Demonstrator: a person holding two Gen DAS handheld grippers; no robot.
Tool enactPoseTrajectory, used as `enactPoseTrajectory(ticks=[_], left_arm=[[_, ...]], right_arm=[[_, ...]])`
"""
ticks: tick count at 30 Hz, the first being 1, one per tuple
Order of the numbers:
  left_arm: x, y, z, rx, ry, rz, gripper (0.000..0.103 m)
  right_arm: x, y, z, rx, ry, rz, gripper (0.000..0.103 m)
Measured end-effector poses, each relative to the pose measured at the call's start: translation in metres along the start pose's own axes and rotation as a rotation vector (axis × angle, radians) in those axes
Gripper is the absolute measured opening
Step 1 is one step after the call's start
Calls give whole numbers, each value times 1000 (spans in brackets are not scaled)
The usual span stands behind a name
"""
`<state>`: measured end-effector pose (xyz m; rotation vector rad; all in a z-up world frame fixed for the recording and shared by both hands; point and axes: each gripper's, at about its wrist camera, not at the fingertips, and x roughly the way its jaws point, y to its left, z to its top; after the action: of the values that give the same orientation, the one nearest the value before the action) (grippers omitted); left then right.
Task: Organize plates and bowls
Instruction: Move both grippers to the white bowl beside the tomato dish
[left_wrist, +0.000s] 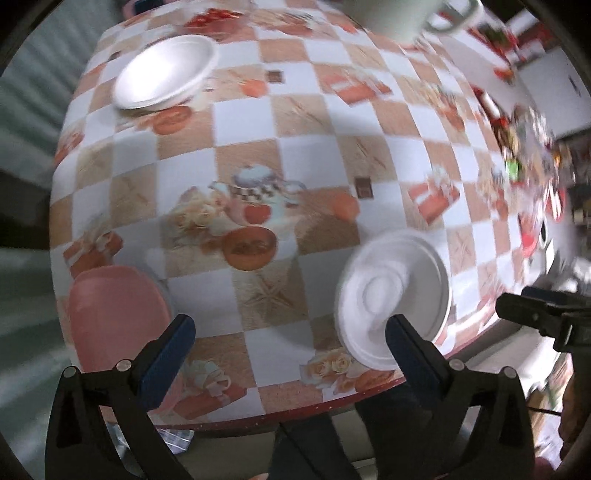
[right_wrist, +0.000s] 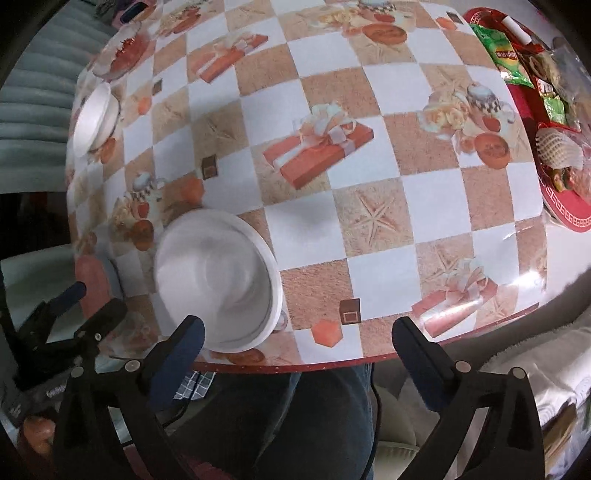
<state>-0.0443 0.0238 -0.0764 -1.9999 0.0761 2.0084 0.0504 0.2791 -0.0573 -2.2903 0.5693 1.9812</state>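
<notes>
A white bowl (left_wrist: 395, 291) stands near the table's front edge; the right wrist view shows the same bowl (right_wrist: 218, 277) just left of my right gripper (right_wrist: 301, 345). That gripper is open with nothing between its fingers. My left gripper (left_wrist: 291, 343) is open too, empty, between this bowl and a pink plate (left_wrist: 114, 317) at the front left corner. A second white bowl (left_wrist: 164, 72) sits far back on the left and shows again (right_wrist: 96, 118) at the table's left side. The left view is blurred.
The table (right_wrist: 373, 229) wears a checkered orange-and-white cloth. A red tray (right_wrist: 565, 218) of snack packets fills the right side. A white mug (left_wrist: 399, 14) stands at the far edge. A person's jeans (right_wrist: 317, 417) are below the front edge.
</notes>
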Motion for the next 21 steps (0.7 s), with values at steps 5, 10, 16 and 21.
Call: enactPoseTrajectory(ticks=[5,10,16,21], left_arm=[[-23,27,8,-93,-44,-11,103],[-47,54,22,-177,-100,-9,103],[-66,84,39,-243,-148,18,103],[-76,103,57,-290,-179,49,103]], right_arm=[[-20,31,15,-74,-29,-15,102],[-36,71,34,-179,-54,-24,102],[-49,119,60,-288,-78,-36,102],[-54,159,84,-388,-99,-66,102]])
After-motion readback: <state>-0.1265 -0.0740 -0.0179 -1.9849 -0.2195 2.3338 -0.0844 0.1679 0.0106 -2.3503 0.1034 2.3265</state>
